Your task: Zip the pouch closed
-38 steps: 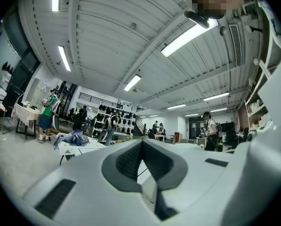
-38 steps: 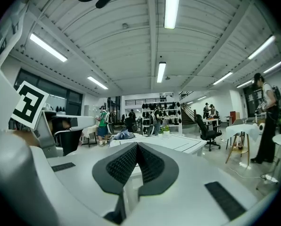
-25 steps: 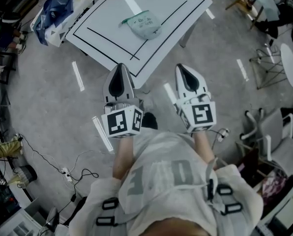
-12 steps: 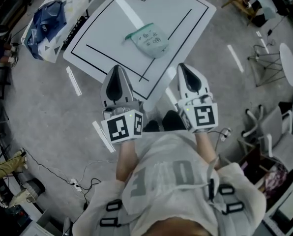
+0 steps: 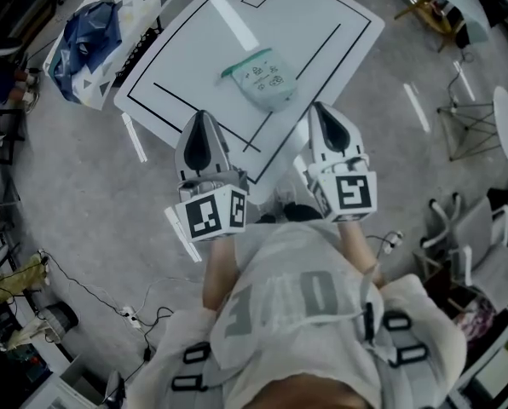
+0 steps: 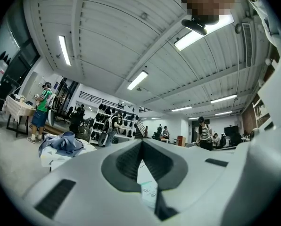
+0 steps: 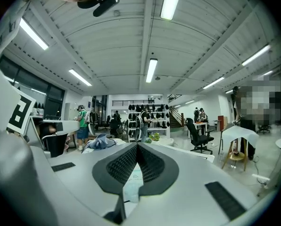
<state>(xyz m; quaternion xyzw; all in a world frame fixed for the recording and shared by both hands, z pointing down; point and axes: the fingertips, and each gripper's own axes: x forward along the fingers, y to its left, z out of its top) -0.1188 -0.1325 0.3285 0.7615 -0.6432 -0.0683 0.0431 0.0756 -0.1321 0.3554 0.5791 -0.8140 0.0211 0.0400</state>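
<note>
Materials shown
Left gripper [image 5: 202, 119]: smooth white plastic; ahead of it, soft cloth pouch [image 5: 263, 78] on smooth matt table [image 5: 322, 11].

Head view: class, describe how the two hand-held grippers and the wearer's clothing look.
Left gripper and right gripper are white tapered shells with dark inner pads, each carrying a cube of black-and-white square markers. The person wears a pale T-shirt with grey lettering and black-buckled straps.
</note>
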